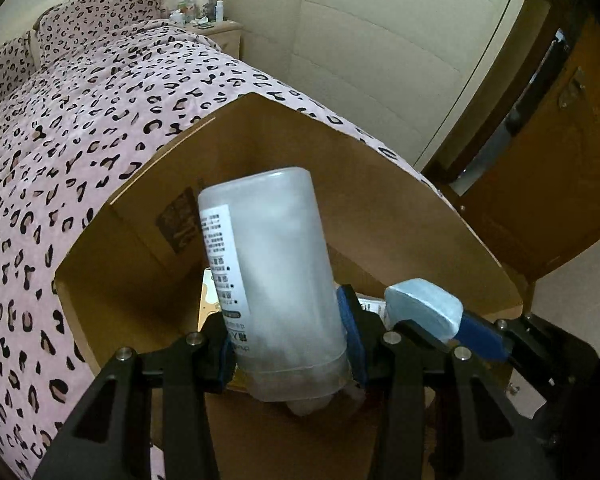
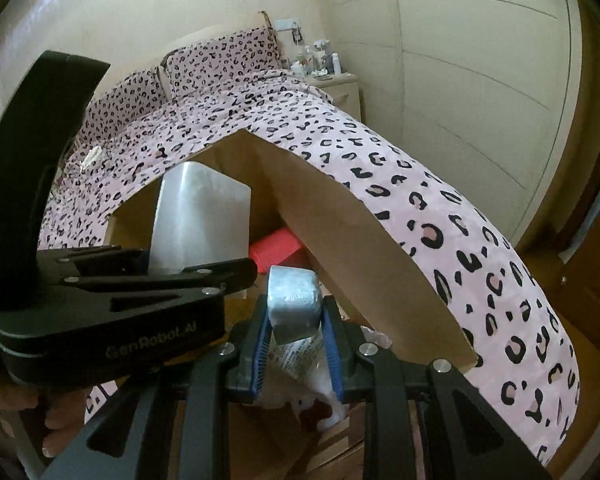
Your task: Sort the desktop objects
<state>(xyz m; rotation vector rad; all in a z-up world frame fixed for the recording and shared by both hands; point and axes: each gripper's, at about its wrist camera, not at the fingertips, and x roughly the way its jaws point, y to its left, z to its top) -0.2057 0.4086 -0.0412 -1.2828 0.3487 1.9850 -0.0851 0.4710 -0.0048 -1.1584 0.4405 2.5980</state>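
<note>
Right now both grippers hang over the open cardboard box [image 1: 380, 168], which sits against a bed [image 1: 80, 140] covered in a pink leopard-print spread. The left gripper [image 1: 288, 354] has its blue-padded fingers clamped on the lower end of a frosted white bottle [image 1: 276, 264]; the bottle points base-first away from the camera, tilted over the box's inside, its printed label turned to the left. Just to the right, the right gripper [image 2: 296, 344] is pinched shut on a small pale-blue packet [image 2: 294, 300] in a crinkly clear wrapper, which sticks out beyond the fingertips, also above the box. Down inside the box a red item [image 2: 276, 250] lies near the far wall. At the far end of the bed a nightstand [image 1: 216, 36] carries small bottles.
</note>
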